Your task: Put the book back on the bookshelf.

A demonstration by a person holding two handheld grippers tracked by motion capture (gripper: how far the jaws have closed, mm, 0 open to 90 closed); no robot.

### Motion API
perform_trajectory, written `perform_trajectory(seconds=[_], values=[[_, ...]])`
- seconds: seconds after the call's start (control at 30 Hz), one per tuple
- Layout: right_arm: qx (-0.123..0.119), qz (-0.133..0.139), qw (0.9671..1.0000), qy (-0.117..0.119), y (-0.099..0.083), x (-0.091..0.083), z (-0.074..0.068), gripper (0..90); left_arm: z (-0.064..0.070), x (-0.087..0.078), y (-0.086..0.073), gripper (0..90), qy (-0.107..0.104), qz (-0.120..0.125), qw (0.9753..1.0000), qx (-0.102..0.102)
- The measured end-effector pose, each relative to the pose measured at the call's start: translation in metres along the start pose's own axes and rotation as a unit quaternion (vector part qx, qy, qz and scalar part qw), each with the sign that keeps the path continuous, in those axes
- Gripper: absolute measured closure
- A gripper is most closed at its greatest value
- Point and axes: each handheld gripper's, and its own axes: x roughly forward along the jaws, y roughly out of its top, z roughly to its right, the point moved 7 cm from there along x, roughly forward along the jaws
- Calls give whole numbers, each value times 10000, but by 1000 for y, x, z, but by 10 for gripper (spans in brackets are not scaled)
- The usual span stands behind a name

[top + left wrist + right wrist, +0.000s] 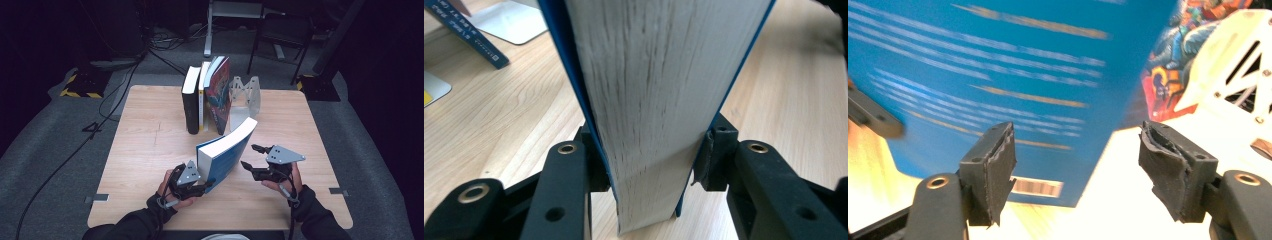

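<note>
While the left gripper [202,186] clamped the blue book's [226,155] near lower corner, the book stood tilted near the table's [150,145] centre. The right gripper [253,159] hung wide open and empty just beside its cover; bare tabletop lay between it and the row of upright books [207,95].

We count four books: three standing at the far side, a black one [190,102], a white one [202,95] and a colourful one [219,95], plus one blue book [225,152] nearer. We count one white bookend [246,95] and two grippers, left [200,186] and right [252,157].
</note>
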Motion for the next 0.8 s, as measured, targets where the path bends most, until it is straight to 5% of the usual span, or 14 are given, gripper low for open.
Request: perform_trajectory(seconds=[0.3, 0.43, 0.8], values=[[-126, -206, 9994, 266, -6, 15, 0, 292, -14, -23, -14, 586, -587, -132, 9981, 156], [-197, -228, 9976, 631, -5, 24, -6, 278, -23, -32, -21, 580, -841, -195, 9961, 158], [-500, -541, 9871, 1421, -6, 56, -24, 258, -33, -37, -25, 586, -968, -245, 9948, 177]])
